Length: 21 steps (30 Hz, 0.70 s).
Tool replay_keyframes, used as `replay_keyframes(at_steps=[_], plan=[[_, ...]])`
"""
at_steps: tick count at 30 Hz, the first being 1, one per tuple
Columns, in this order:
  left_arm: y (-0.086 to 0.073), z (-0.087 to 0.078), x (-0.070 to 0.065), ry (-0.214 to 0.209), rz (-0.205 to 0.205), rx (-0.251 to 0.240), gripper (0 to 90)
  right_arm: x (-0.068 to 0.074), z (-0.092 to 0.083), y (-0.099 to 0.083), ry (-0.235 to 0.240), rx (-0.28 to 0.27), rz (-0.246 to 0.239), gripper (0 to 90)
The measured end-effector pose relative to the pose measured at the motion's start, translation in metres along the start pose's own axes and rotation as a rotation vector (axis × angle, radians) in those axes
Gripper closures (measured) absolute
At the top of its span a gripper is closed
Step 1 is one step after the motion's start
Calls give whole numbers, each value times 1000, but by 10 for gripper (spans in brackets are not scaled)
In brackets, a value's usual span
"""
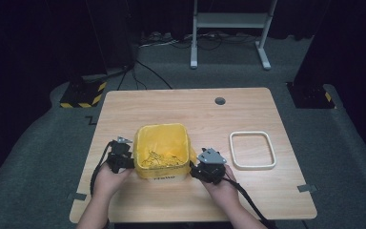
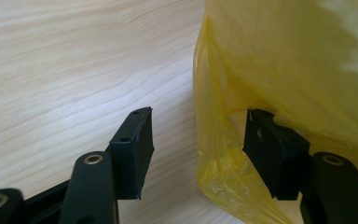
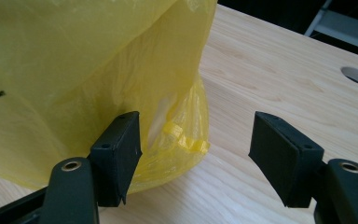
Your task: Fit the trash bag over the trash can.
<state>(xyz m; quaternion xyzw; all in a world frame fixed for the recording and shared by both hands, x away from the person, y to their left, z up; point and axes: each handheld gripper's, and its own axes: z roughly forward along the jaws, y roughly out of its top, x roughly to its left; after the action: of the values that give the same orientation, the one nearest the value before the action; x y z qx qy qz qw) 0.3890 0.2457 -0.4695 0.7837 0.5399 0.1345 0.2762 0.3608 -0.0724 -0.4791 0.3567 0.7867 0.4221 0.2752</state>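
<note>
The lined bin (image 1: 164, 151) stands on the table (image 1: 186, 102), near its front edge. The frame (image 1: 252, 150) lies right of it, apart. The cable hole (image 1: 220, 101) sits farther back.

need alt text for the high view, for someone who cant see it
A person's two hands hold black grippers against either side of a small bin lined with a yellow bag near the front of a wooden table: the left gripper, the right gripper. A white rounded-rectangle ring lies flat to the bin's right.
</note>
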Motion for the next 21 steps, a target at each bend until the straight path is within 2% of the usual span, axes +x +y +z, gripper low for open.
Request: replay_keyframes(at_steps=[1, 2, 3, 4, 5, 6, 8, 9, 10, 11, 12, 13, 16, 18, 19, 20, 21], plan=[[2, 3, -9, -19, 7, -14, 425, -2, -3, -2, -6, -2, -2, 333], [2, 3, -9, -19, 7, -14, 421, -2, -3, -2, -6, -2, -2, 333], [5, 7, -20, -37, 7, -32, 421, -10, -11, -9, -21, -2, 0, 329], [5, 7, -20, -37, 7, -32, 422, -10, -11, -9, -21, -2, 0, 329], [8, 12, -31, -54, 15, -43, 421, -18, -20, -15, -37, -5, 4, 330], [8, 12, -31, -54, 15, -43, 421, -23, -24, -18, -47, -9, 2, 332], [11, 18, -42, -85, 10, -45, 422, -26, -28, -21, -52, -9, 5, 333], [13, 21, -47, -96, 14, -42, 413, -36, -37, -27, -65, -12, 21, 333], [14, 24, -52, -104, 24, -49, 413, -36, -37, -27, -65, -12, 21, 333], [17, 28, -59, -122, 34, -52, 404, -44, -45, -32, -66, -15, 47, 330], [17, 28, -59, -122, 34, -52, 404, -44, -45, -32, -66, -15, 47, 330], [21, 32, -69, -142, 44, -59, 404, -52, -54, -38, -84, -20, 59, 334], [22, 36, -76, -151, 53, -68, 404, -57, -59, -43, -95, -20, 64, 336], [22, 38, -81, -165, 56, -85, 367, -61, -64, -47, -105, -16, 69, 331], [18, 38, -81, -157, 54, -117, 352, -65, -68, -51, -113, -17, 73, 330], [18, 38, -81, -157, 54, -117, 326, -65, -68, -51, -113, -17, 73, 330], [15, 35, -80, -129, 53, -143, 326, -67, -69, -53, -117, -18, 73, 330]])
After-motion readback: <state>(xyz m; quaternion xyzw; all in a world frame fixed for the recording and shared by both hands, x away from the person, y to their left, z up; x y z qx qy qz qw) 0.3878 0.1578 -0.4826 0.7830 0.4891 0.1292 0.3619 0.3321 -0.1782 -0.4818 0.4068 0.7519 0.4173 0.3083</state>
